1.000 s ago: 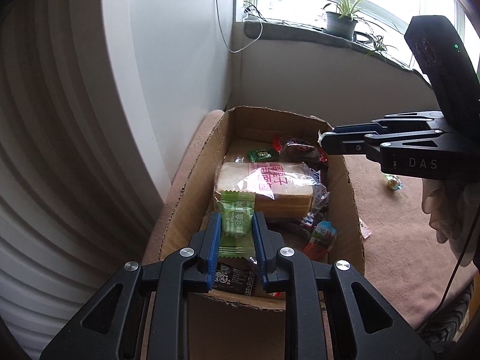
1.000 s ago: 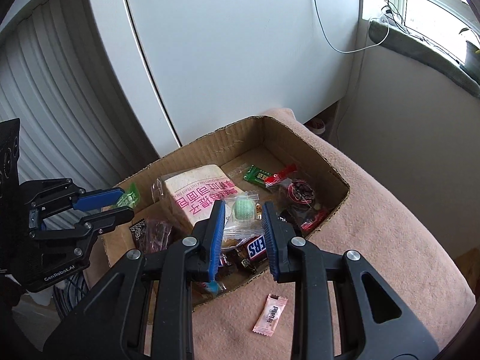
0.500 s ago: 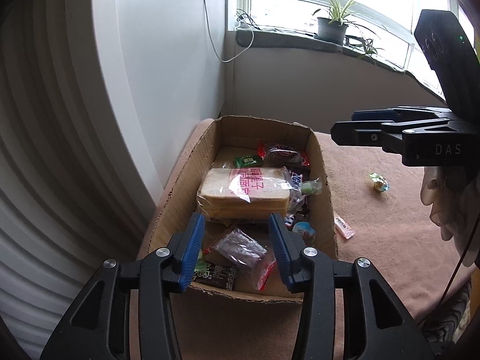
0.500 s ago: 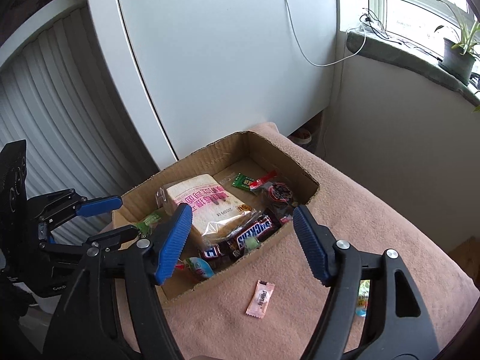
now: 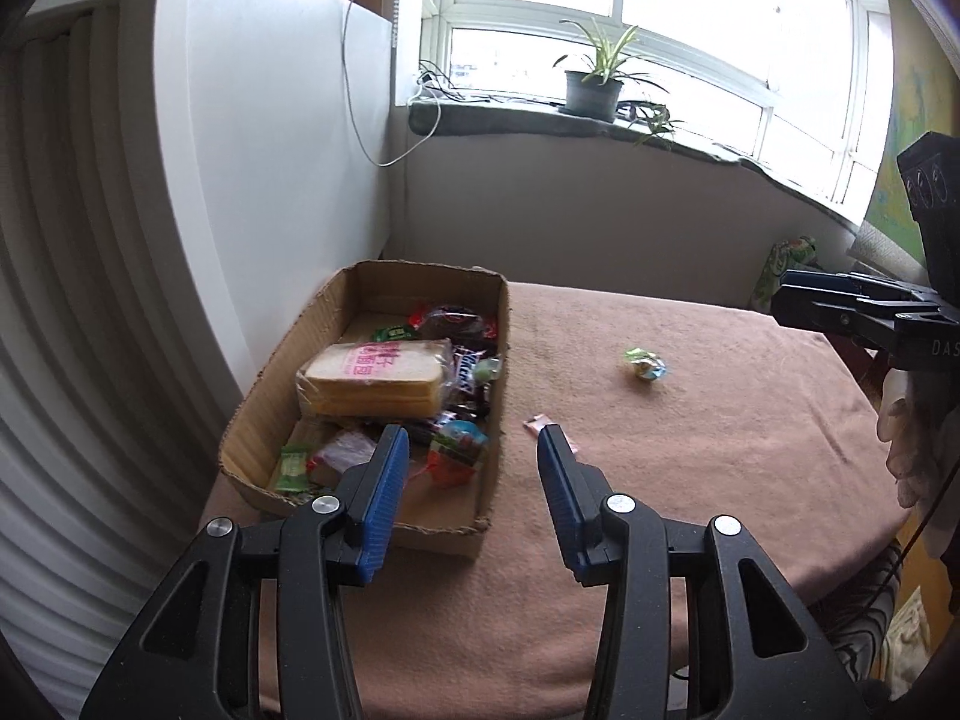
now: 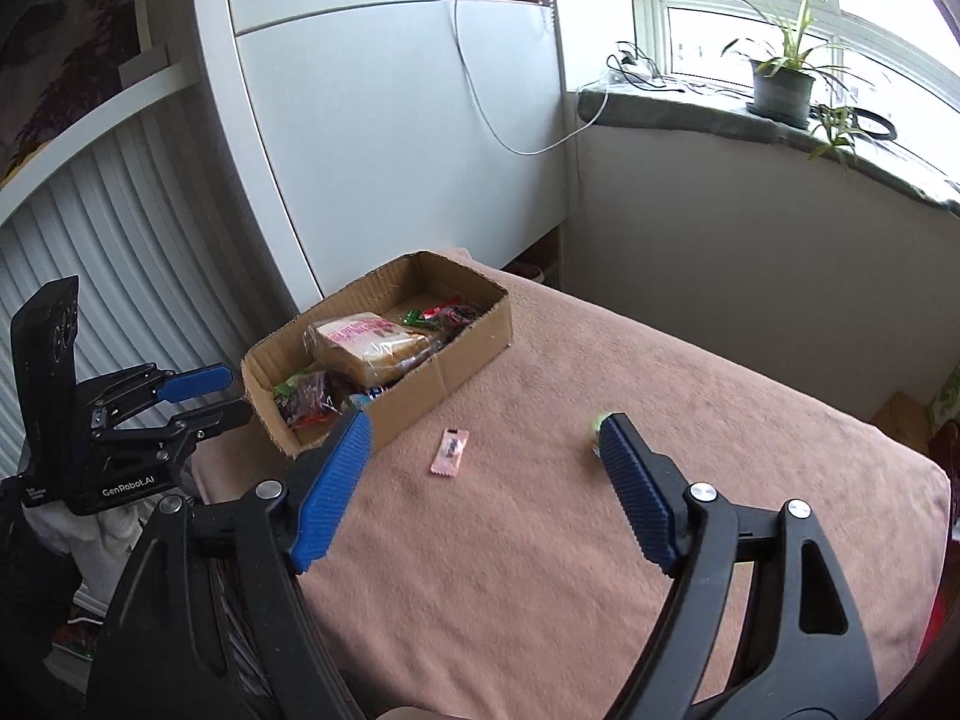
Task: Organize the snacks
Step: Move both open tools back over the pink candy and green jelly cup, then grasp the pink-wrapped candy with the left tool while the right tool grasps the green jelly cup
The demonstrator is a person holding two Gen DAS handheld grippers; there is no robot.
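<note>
Left wrist view first: the left gripper [image 5: 474, 456] hung above the near end of the cardboard box [image 5: 300, 360], jaws parted partway and nothing between them. Inside the box lay the bagged sliced bread [image 5: 375, 378], a green sweet [image 5: 293, 468] at seven o'clock from it, and a heap of chocolate bars and wrappers at three o'clock. Out on the brown cloth [image 5: 690, 450] sat a green-wrapped candy [image 5: 645, 363], well apart from the box at its three o'clock, and a pink sachet [image 5: 536, 422] just beside the box wall, partly hidden by the right-hand finger. At the far three o'clock edge the right gripper [image 5: 804, 303] poked in.

Right wrist view next: the right gripper [image 6: 483, 438] had its jaws wide and opening, empty, over the cloth. The pink sachet [image 6: 450, 451] lay between the blue pads [image 6: 333, 486] but lower, untouched. The green candy [image 6: 596, 423] peeked out at the tip of the right-hand pad. The box [image 6: 444, 360] sat at eleven o'clock, with the left gripper [image 6: 222, 396] at nine o'clock, jaws apart and empty.
</note>
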